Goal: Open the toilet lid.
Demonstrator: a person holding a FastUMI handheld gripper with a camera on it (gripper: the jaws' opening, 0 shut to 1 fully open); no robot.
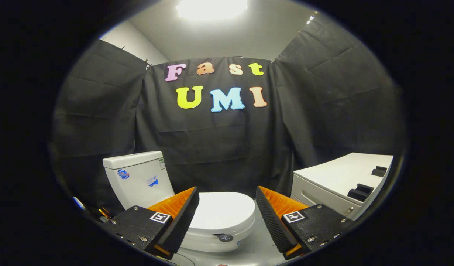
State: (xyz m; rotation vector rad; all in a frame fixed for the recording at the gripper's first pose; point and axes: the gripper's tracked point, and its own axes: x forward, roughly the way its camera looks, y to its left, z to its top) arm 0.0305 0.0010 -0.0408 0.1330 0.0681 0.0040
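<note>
A white toilet stands low ahead, its lid point(223, 212) lying flat and closed over the bowl. Its tank point(138, 179) rises behind on the left, against the black cloth wall. A small dark round tab point(225, 237) sits at the lid's front rim. My gripper point(227, 195) hovers above the toilet's front, open, its two fingers spread wide to either side of the lid. Nothing is between them and they touch nothing.
A white cabinet point(341, 177) with dark handle blocks on top stands to the right of the toilet. Grey floor point(260, 244) shows between the toilet and the cabinet. A few small objects point(97, 212) lie on the floor left of the tank.
</note>
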